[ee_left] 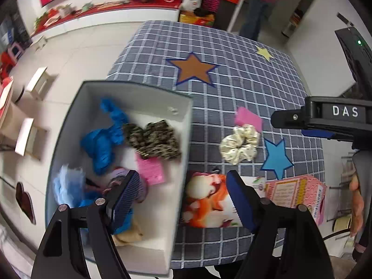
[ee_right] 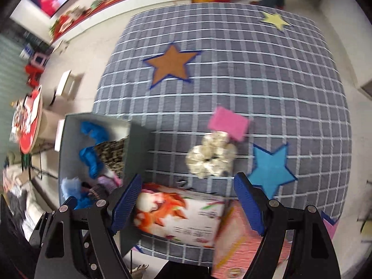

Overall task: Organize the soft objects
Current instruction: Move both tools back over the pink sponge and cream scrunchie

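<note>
One ruffled cream scrunchie (ee_left: 240, 144)

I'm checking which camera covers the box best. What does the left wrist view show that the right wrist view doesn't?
Only the left wrist view: the box's full inside, with the pink card beside the leopard-print scrunchie, and the right gripper.
Only the right wrist view: the box's outer wall.
Both: the cream scrunchie on the checked cloth, the blue star and the open box.

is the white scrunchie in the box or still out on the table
Out. The white scrunchie lies on the checked tablecloth, beside the pink card and apart from the grey box, which holds other soft things.
</note>
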`<state>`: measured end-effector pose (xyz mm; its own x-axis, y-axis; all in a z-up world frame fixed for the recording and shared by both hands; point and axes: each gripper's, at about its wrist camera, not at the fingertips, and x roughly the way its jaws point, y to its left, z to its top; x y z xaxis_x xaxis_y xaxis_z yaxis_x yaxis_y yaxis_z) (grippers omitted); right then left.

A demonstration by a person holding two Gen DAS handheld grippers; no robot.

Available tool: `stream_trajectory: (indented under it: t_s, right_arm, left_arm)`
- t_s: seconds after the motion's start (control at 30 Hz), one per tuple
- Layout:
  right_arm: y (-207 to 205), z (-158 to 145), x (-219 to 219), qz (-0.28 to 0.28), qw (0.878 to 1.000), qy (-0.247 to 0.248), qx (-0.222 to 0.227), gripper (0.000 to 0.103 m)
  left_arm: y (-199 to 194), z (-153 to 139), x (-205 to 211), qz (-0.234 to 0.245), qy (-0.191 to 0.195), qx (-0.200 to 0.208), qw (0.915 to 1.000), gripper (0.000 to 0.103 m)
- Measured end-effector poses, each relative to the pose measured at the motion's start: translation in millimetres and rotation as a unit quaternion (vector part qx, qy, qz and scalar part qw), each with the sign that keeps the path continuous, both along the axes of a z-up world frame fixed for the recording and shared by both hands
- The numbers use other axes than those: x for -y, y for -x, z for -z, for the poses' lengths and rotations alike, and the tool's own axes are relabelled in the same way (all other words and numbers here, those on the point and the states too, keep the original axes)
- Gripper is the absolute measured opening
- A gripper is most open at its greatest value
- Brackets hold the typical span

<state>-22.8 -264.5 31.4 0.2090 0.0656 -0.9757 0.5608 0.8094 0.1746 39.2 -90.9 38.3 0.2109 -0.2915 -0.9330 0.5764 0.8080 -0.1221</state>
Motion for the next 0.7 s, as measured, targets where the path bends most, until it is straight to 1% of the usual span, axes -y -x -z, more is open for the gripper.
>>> stream_trajectory:
  t_s: [0.33,0.57,0.67,0.7]
  right_arm:
    - [48,5,66,0.067,0.998,-0.011,0.0,0.082]
    - [72,14,107,0.108,0.994,-0.02,-0.005,0.082]
    - [78,24,124,0.117,0.993,-0.026,-0.016,0.082]
    - [78,29,130,0.118,0.992,-0.032,-0.021,0.082]
  left_arm:
    - [9,2,62,0.046,-0.011,0.001,0.9989,0.08]
    - [11,13,96,0.068,-0.02,-0.018,0.9974,0.08]
    - [6,25,112,0.073,-0.033,-0.034,0.9962,0.08]
    - [4,31,118,0.074,-0.042,-0.04,0.9955,0.08]
